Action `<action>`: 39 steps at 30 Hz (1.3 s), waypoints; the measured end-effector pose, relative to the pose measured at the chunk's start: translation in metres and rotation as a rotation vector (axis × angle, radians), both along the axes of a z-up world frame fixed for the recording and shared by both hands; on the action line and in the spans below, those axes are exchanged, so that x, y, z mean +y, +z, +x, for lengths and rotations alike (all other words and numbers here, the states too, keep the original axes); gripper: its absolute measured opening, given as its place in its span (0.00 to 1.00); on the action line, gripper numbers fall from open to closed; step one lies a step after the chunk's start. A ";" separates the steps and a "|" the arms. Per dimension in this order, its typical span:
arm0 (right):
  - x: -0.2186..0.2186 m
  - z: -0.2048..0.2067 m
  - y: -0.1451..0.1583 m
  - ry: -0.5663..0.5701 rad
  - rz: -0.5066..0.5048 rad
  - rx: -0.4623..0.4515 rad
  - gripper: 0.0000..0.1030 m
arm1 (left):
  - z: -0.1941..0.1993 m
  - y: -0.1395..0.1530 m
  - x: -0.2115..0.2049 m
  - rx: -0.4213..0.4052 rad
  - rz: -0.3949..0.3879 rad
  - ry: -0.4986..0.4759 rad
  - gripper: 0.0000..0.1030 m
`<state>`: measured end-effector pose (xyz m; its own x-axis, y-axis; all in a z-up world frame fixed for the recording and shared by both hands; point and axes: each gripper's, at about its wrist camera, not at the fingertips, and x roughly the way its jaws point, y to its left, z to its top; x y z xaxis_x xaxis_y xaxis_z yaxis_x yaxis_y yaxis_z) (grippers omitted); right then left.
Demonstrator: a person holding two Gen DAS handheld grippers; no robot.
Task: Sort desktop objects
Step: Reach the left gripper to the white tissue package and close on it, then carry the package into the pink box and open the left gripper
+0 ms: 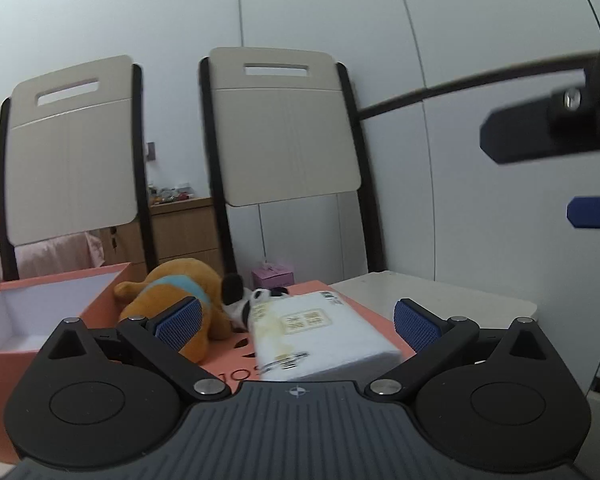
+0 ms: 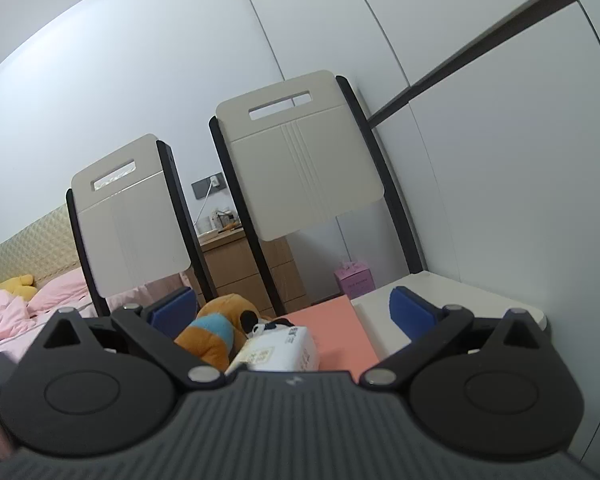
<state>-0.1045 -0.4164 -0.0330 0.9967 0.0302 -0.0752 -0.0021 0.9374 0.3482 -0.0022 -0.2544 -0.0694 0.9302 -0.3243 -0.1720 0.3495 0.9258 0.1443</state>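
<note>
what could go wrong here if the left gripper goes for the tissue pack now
The tissue pack touches the panda plush, so closing the open left gripper might drag the panda along. The pack is soft and may buckle in the grip. The right gripper hangs close above on the right, also open, so lifting could bump it.

Orange plush dog (image 1: 172, 304) wears teal; tissue pack (image 1: 324, 332) white; box (image 1: 40, 312) salmon.

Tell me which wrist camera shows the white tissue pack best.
The left wrist view. There the white tissue pack shows its whole top face and printed label, lying on the pink lid against the panda toy. The right wrist view catches only its end face, partly hidden behind the gripper body.
</note>
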 end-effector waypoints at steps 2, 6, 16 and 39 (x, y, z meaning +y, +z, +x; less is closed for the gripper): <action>-0.004 -0.001 -0.001 0.010 -0.004 0.005 1.00 | 0.004 -0.008 -0.010 -0.004 0.018 0.007 1.00; -0.007 -0.003 -0.003 0.023 0.000 0.010 1.00 | 0.019 -0.022 -0.026 0.056 0.037 0.014 1.00; -0.005 -0.003 -0.003 0.024 -0.005 0.023 1.00 | 0.046 -0.037 -0.022 0.165 0.050 0.005 0.97; 0.035 0.008 0.006 -0.114 -0.002 -0.042 1.00 | -0.010 0.054 0.082 -0.062 -0.100 -0.111 0.86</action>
<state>-0.0966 -0.3816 -0.0269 0.9959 -0.0838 -0.0330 0.0901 0.9329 0.3486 -0.0122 -0.1728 -0.0158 0.8956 -0.4382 -0.0771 0.4436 0.8929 0.0772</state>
